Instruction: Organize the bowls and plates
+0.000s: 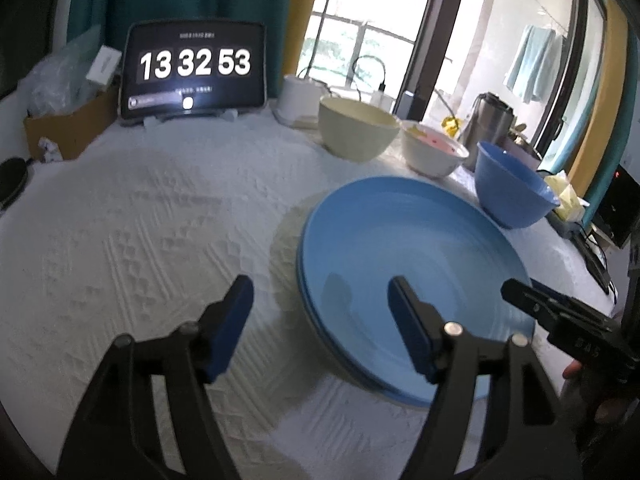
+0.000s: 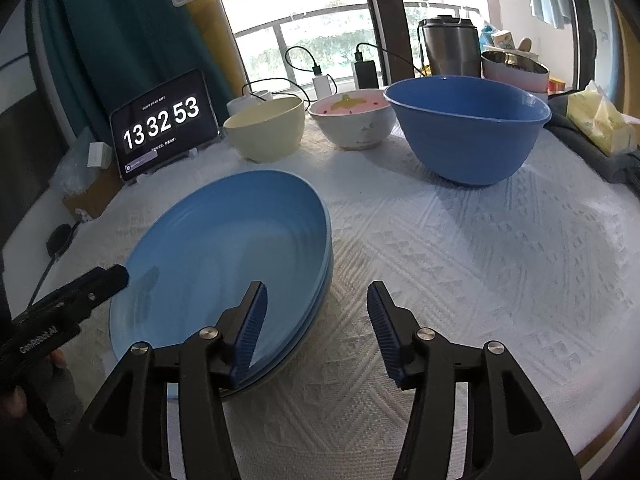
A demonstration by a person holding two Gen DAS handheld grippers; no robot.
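A stack of blue plates lies on the white textured cloth. My left gripper is open and straddles the stack's left rim, one finger over the cloth, the other over the top plate. My right gripper is open and straddles the right rim the same way. Neither set of pads presses the plates. Behind the stack stand a cream bowl, a white bowl with a pink inside and a large blue bowl, all upright in a row.
A tablet showing a clock leans at the back left beside a cardboard box. A steel mug, chargers with cables and a yellow tissue pack sit at the back right. The table edge curves near the right.
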